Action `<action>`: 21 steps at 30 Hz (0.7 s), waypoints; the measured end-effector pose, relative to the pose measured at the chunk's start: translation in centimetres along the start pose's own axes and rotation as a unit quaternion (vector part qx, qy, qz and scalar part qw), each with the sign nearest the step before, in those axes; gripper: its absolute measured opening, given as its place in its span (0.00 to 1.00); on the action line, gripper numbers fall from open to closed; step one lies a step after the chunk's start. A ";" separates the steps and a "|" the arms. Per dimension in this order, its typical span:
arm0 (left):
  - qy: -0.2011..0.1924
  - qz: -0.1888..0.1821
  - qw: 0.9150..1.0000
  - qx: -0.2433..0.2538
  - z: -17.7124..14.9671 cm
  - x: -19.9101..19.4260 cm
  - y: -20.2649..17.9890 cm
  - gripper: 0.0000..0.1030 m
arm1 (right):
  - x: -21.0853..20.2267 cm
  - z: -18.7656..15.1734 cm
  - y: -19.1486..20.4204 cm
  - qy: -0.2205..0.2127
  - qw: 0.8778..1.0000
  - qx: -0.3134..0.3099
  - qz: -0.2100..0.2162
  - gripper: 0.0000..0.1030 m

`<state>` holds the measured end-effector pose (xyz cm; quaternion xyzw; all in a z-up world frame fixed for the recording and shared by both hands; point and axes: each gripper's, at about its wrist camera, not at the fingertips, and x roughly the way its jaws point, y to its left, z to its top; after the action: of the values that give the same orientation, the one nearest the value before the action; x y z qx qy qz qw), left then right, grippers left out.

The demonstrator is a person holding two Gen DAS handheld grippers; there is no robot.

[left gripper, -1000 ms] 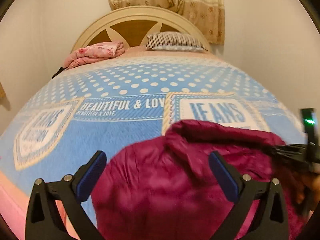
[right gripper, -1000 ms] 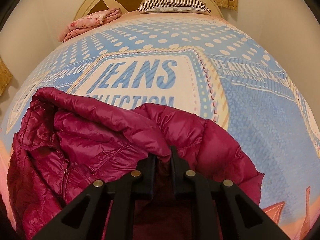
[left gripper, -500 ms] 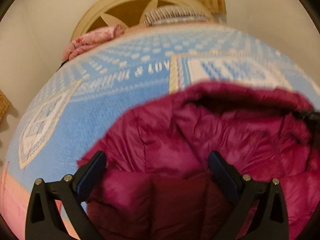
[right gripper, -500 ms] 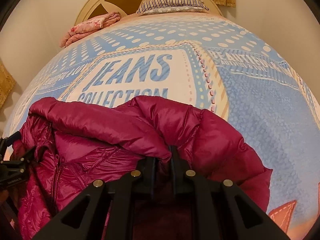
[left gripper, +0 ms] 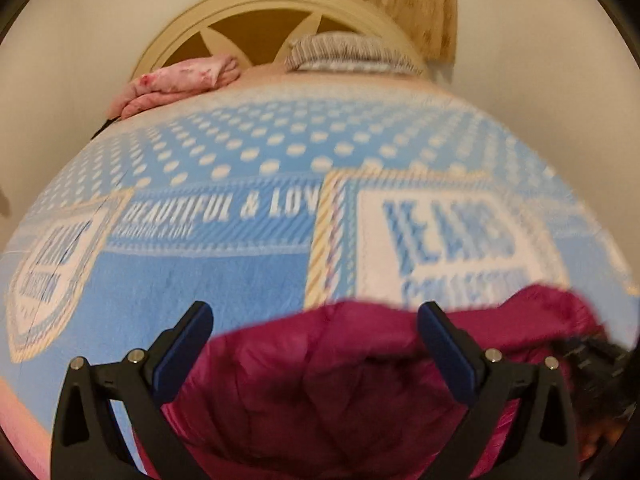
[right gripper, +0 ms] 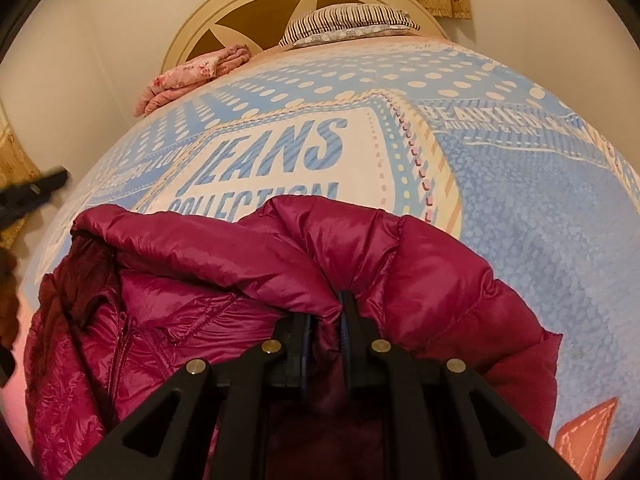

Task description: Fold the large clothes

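Note:
A magenta puffer jacket (right gripper: 200, 312) lies bunched at the near edge of the bed on a blue printed blanket (right gripper: 520, 216). It also shows in the left wrist view (left gripper: 320, 380). My right gripper (right gripper: 326, 312) is shut on a fold of the jacket's edge. My left gripper (left gripper: 316, 344) is open, its blue-padded fingers (left gripper: 184, 352) spread wide over the jacket's left part and holding nothing. The left gripper also shows as a dark shape at the left edge of the right wrist view (right gripper: 28, 196).
A folded pink quilt (right gripper: 192, 76) and a striped pillow (right gripper: 348, 24) lie at the head of the bed by the cream headboard (right gripper: 248, 4). White walls stand on both sides. Patterned curtains (left gripper: 400, 4) hang behind.
My left gripper has pulled back and up from the jacket, so more blanket shows. My right gripper has stayed shut on the jacket, which has shifted slightly forward.

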<state>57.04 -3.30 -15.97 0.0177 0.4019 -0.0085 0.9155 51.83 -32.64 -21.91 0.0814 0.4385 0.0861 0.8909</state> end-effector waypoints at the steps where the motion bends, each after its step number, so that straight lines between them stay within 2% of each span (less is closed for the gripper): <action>1: 0.009 0.000 1.000 0.003 -0.9 0.4 -0.1 1.00 | 0.0 0.0 -0.1 -0.001 1.000 0.003 0.004 0.12; 7: 0.044 -0.003 0.999 0.002 -4.6 1.4 0.1 1.00 | 0.0 0.0 -0.4 -0.003 1.000 0.012 0.016 0.12; 12: 0.046 -0.003 0.999 0.003 -4.6 2.4 -0.2 1.00 | -0.7 0.0 0.4 -0.002 1.000 -0.004 -0.002 0.14; 14: 0.044 -0.006 0.999 0.000 -4.7 2.6 0.0 1.00 | -1.9 -0.1 1.0 -0.007 1.000 -0.015 -0.020 0.25; 16: 0.043 -0.011 0.999 -0.006 -4.6 2.7 0.1 1.00 | -3.7 0.0 1.5 -0.024 0.999 -0.019 -0.029 0.57; 17: 0.043 -0.012 0.999 -0.007 -4.8 2.7 0.1 1.00 | -4.9 0.1 1.6 -0.041 0.999 -0.016 -0.026 0.62; 21: 0.040 -0.010 0.999 -0.008 -4.8 2.8 0.1 1.00 | -8.8 2.6 2.8 -0.098 0.995 0.018 -0.028 0.63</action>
<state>55.38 -2.99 -21.27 0.0063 0.4388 -0.0139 0.8985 48.39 -32.12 -12.94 0.0927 0.3529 0.0448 0.9300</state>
